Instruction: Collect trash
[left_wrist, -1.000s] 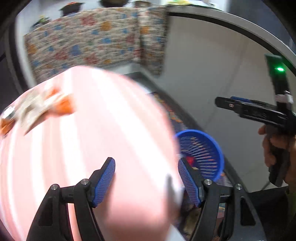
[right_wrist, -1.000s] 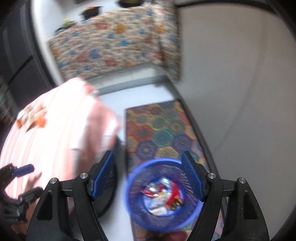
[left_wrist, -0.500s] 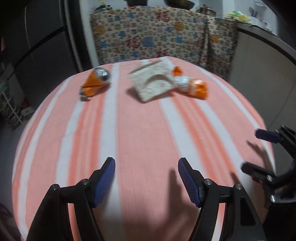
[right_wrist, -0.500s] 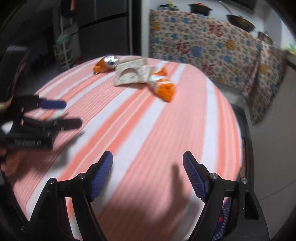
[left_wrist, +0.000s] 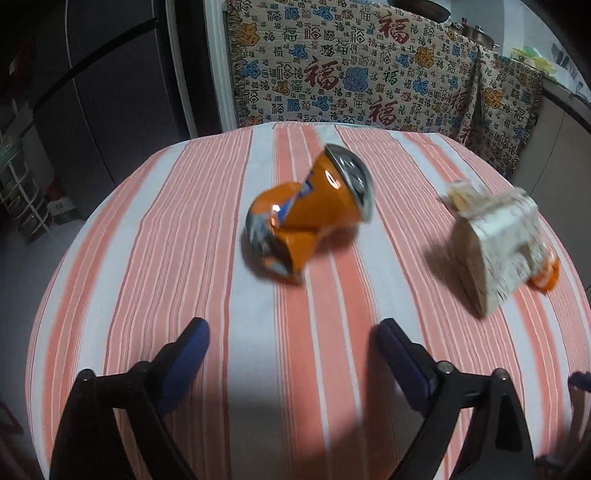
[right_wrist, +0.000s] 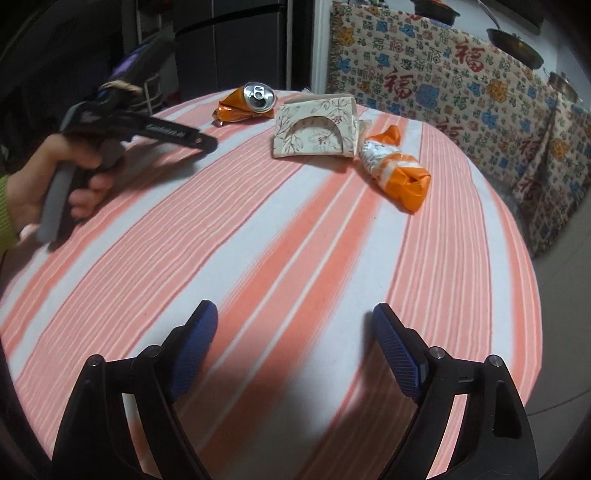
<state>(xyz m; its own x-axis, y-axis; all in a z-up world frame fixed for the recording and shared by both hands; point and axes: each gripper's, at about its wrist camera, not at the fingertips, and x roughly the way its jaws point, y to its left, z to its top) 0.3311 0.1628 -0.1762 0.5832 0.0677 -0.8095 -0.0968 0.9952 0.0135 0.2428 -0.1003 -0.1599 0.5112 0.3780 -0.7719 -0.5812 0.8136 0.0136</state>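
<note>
Both grippers stand spread over the striped cloth with nothing between their blue ribbed pads, and the jaws of each are opening wider. A second ago they hung over a blue basket on the floor with wrappers in it; now the left gripper (left_wrist: 291, 356) faces the crushed orange can (left_wrist: 308, 216) just ahead of its tips, while the right gripper (right_wrist: 293, 343) points up the table (right_wrist: 258, 258) toward trash well apart from it. That reads as one drop-off finished and the next pickup lining up — the can for the left. The can is thin dented metal, silver top tilted up, lying far left. Right of it sits a stiff floral paper box (right_wrist: 314, 127) with an arched cutout, and touching its right side a crinkly orange-and-white snack bag (right_wrist: 397, 168). The tablecloth is soft, ridged fabric.
</note>
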